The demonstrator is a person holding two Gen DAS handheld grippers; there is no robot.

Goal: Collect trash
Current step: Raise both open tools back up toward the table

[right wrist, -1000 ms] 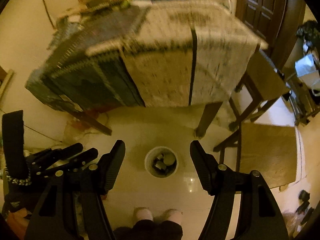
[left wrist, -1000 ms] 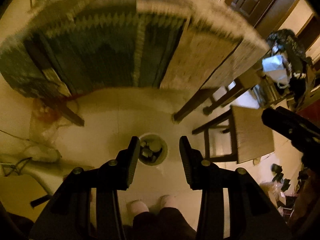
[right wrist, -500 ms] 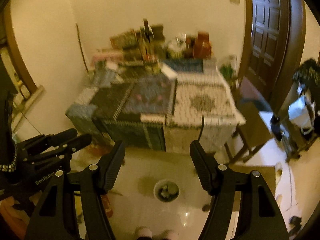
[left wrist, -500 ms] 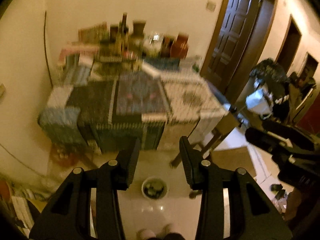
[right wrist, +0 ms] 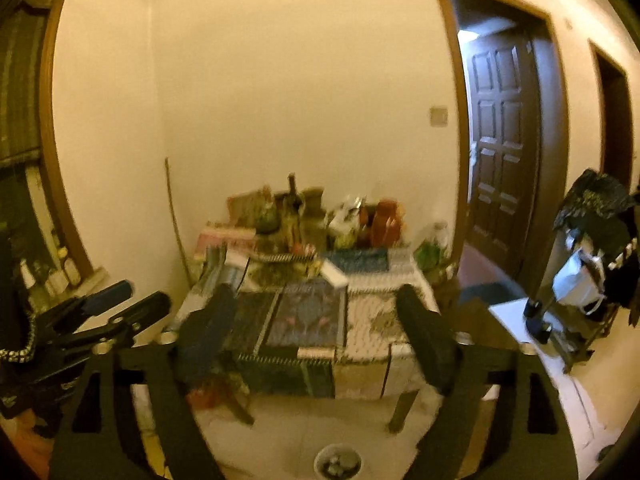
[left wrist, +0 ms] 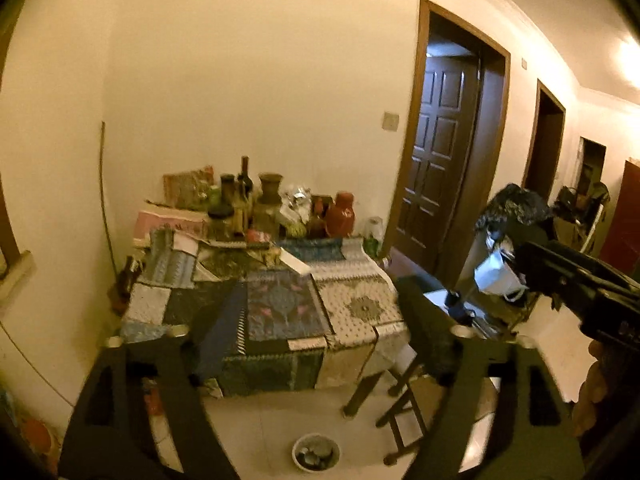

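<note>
Ahead, cluttered table stands behind floor bin

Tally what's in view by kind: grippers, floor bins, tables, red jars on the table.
Grippers: 2, left gripper and right gripper, both open, empty
Trash bin on the floor: 1
Table: 1
Red jar: 1
Total: 5

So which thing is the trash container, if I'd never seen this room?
Find the table with the patchwork cloth against the far wall, crowded with bottles and jars at the back. Look down at the pale tiled floor in front of it, near the dark table leg. The small round white bin stands there alone, open-topped with scraps inside, the only container on that floor.
</note>
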